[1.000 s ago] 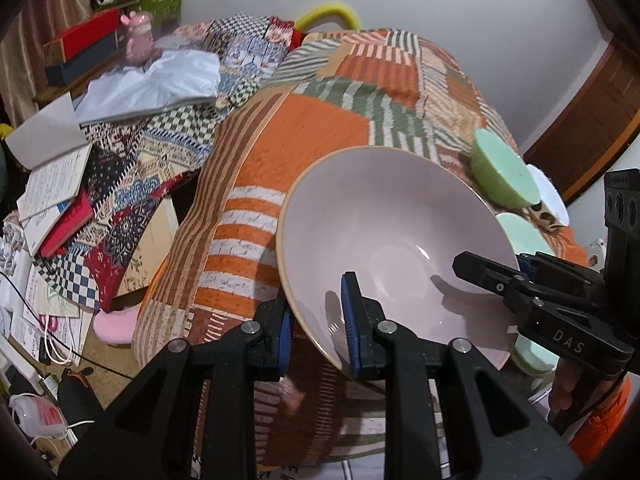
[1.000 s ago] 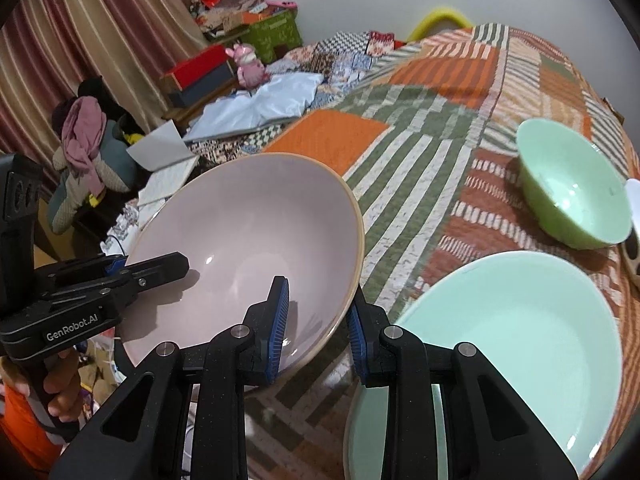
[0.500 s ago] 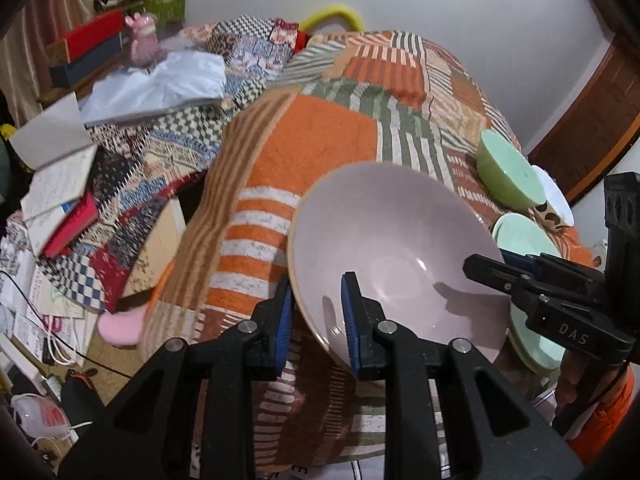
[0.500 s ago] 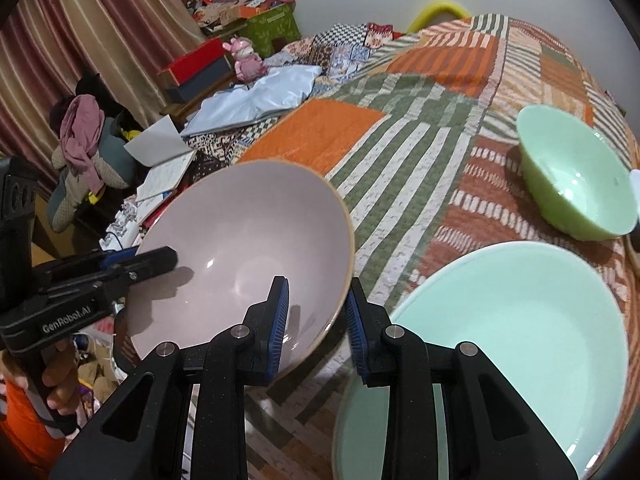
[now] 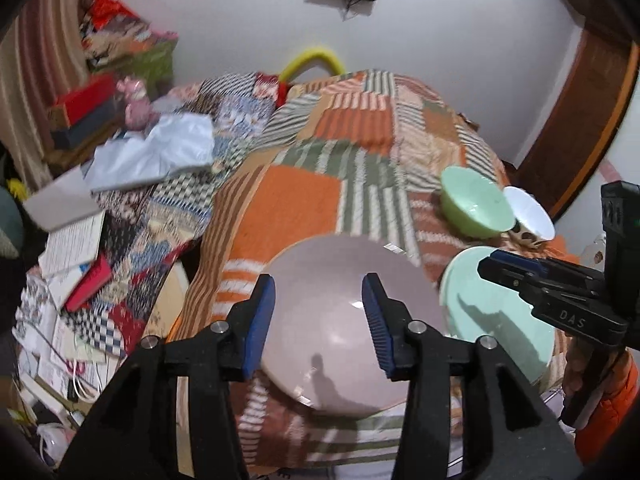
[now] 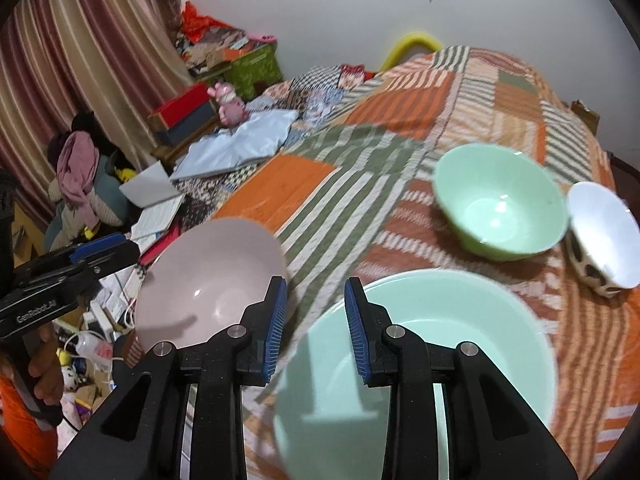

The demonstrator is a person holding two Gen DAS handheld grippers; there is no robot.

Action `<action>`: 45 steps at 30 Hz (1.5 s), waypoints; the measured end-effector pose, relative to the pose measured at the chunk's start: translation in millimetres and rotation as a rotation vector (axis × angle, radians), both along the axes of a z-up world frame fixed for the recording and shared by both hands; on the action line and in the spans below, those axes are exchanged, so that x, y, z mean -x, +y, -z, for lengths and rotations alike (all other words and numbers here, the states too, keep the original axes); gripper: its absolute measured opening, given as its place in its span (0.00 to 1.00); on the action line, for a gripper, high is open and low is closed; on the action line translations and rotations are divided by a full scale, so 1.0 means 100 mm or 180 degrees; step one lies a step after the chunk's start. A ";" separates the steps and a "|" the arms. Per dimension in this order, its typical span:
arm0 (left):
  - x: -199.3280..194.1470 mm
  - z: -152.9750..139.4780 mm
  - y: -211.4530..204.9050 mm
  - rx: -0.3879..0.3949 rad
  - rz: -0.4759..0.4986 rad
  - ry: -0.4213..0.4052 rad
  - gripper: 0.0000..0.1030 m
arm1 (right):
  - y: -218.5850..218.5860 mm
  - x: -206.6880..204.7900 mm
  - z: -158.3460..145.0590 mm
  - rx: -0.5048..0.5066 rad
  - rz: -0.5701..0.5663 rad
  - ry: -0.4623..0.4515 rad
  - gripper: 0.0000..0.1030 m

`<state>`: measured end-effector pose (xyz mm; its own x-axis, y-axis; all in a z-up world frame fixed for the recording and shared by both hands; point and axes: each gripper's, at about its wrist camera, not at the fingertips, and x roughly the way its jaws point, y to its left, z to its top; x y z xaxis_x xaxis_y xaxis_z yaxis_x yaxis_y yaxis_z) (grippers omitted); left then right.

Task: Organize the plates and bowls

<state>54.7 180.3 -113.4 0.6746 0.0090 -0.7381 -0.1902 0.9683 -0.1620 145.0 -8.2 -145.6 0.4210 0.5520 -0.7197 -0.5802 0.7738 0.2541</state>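
Pink bowl sits right at the bed's edge

Blue pads on the left gripper (image 5: 318, 320) are moving apart, and nothing is pinched between them. The pink bowl (image 5: 344, 328) lies below and past them, let go. The right gripper (image 6: 316, 326) is opening a little too. Its pads stand a small way apart and hold nothing. The rim of the big mint plate (image 6: 440, 344) shows just past them, not gripped.

The pink bowl rests on the striped quilt (image 5: 304, 200), close to the near edge of the bed. The quilt is soft and bumpy, so the bowl may tip or slide. Below that edge is a floor full of books and wires. A bump from either gripper as it pulls away could knock the bowl off, and it might break.

The mint plate lies just beside the pink bowl, on its right. The two could clink if one is pushed. Farther back sit the green bowl (image 6: 500, 204) and the white spotted bowl (image 6: 604, 236), touching or nearly so. A careless reach over the plate could hit them.
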 end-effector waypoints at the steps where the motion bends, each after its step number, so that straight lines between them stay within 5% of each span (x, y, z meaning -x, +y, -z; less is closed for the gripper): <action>1: -0.04 -0.04 -0.06 -0.0024 0.0037 -0.0029 0.47 | -0.04 -0.02 -0.02 -0.0015 0.0028 -0.0025 0.30; 9: -0.38 -0.18 -0.47 -0.0118 0.0213 -0.0107 0.63 | -0.47 -0.15 -0.13 -0.0074 0.0312 -0.0201 0.46; 16: -0.74 -0.14 -0.76 -0.0132 0.0260 -0.0059 0.77 | -0.86 -0.37 -0.03 -0.0148 0.0602 -0.0097 0.47; 26: -1.27 -0.01 -1.04 -0.0140 0.0430 0.0083 0.79 | -1.15 -0.66 0.18 -0.0114 0.0823 0.0076 0.47; 45: -2.22 0.49 -1.28 -0.0098 0.0724 0.0493 0.78 | -0.99 -1.12 0.52 -0.0076 0.0782 0.0520 0.47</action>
<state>277.1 52.1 -162.0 0.5409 -0.1057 -0.8344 0.0126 0.9930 -0.1176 257.0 -107.6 -197.8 0.4238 0.4656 -0.7769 -0.3262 0.8787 0.3487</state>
